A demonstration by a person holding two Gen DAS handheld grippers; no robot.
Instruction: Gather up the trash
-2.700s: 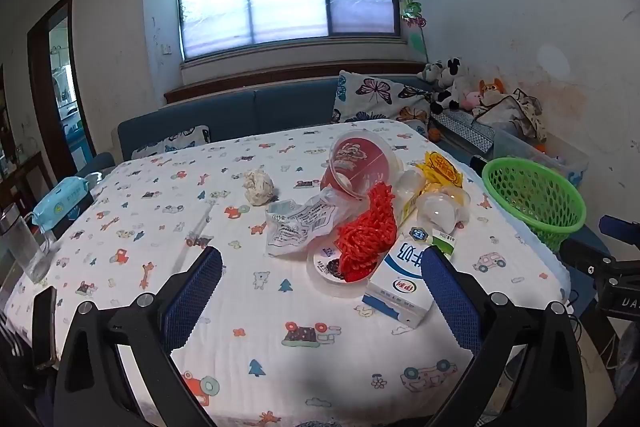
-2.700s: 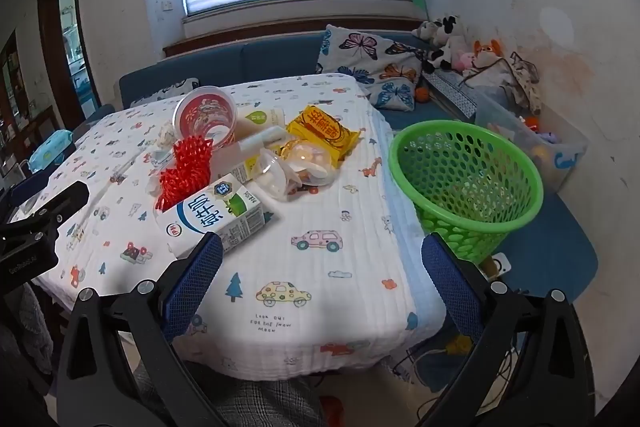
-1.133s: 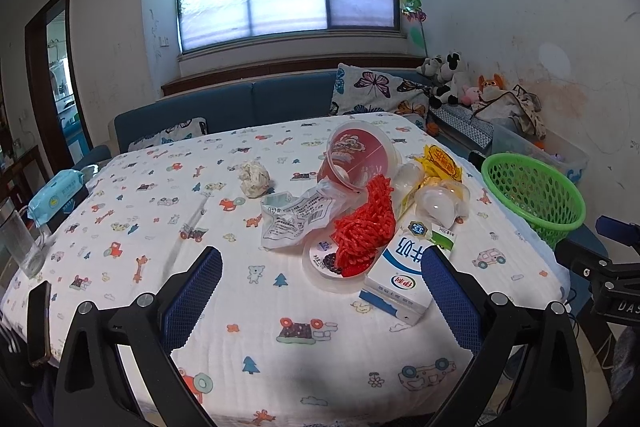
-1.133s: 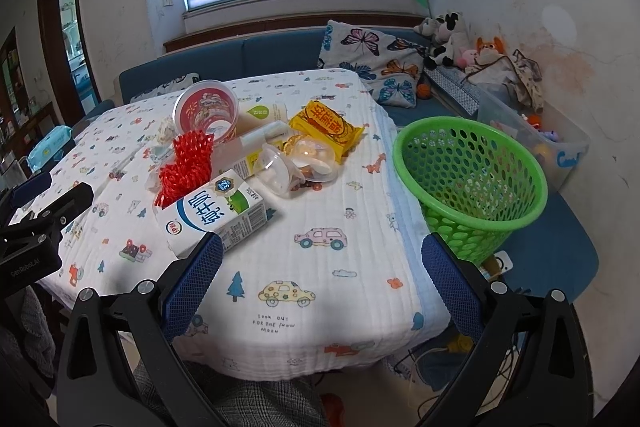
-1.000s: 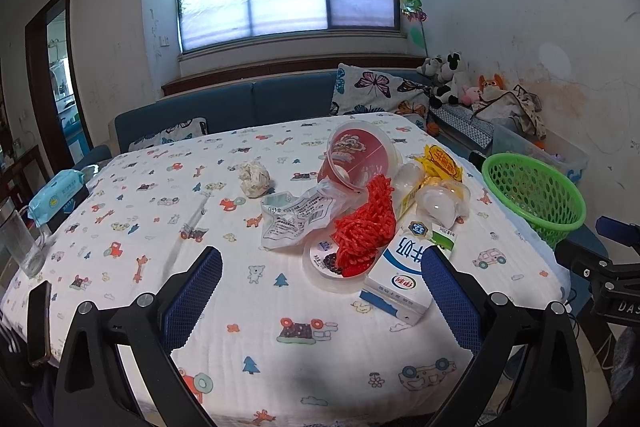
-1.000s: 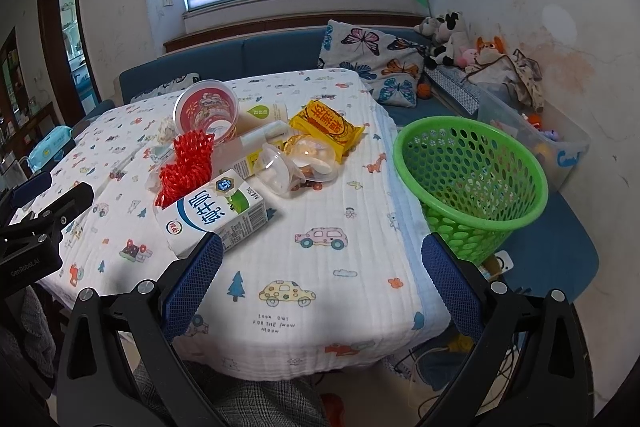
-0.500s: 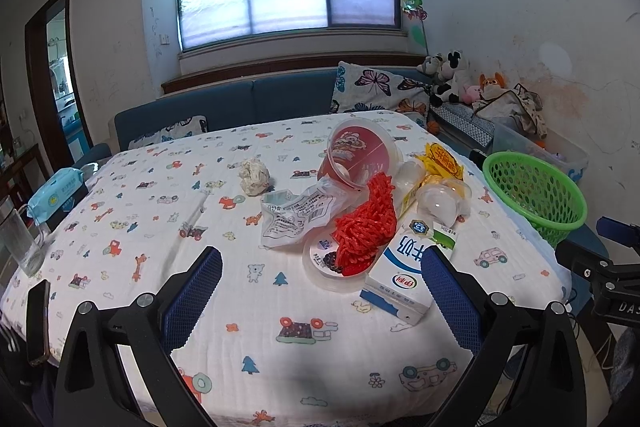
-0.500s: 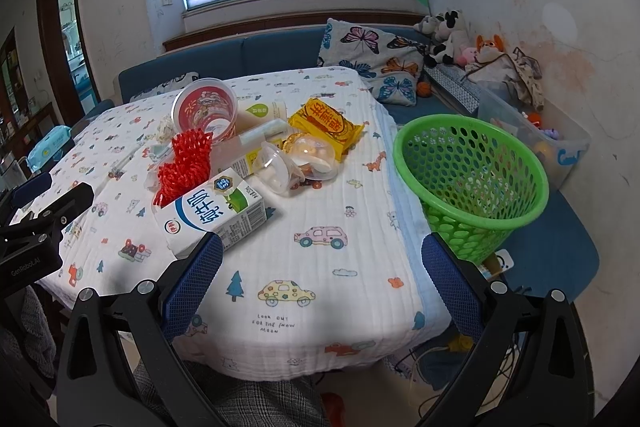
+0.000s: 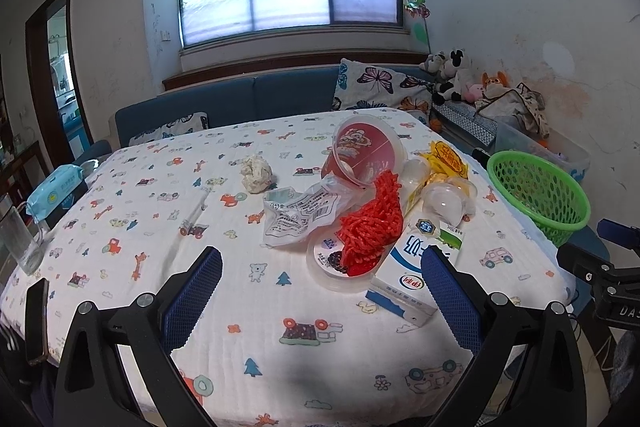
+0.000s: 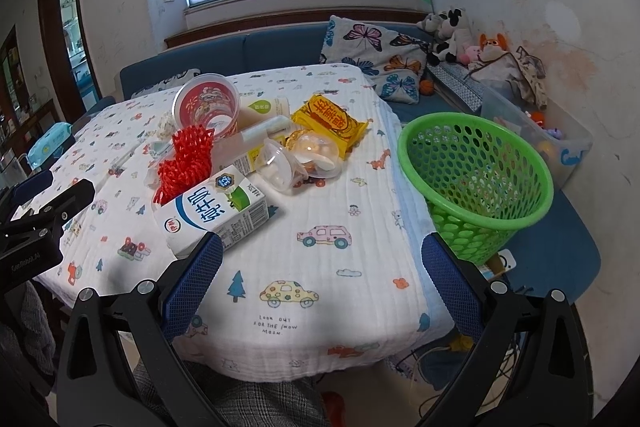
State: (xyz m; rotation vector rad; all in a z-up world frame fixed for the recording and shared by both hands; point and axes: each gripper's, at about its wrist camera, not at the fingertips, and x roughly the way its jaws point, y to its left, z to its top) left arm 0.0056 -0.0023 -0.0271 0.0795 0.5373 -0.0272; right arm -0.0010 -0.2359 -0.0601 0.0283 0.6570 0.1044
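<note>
Right wrist view: your right claw (image 10: 322, 281) is wide apart and holds nothing. Just ahead of its left finger lies the milk carton (image 10: 212, 213), a white and blue cardboard box on its side, and behind it the red mesh net (image 10: 186, 163). The green plastic basket (image 10: 476, 179), round and full of holes, stands ahead to the right. Your left claw (image 9: 320, 293) is also apart, over the printed cloth of the table (image 9: 160, 219). Nothing has moved since half a second ago.

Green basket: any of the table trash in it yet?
No. The green basket looks empty, and the milk carton lies on the table.
</note>
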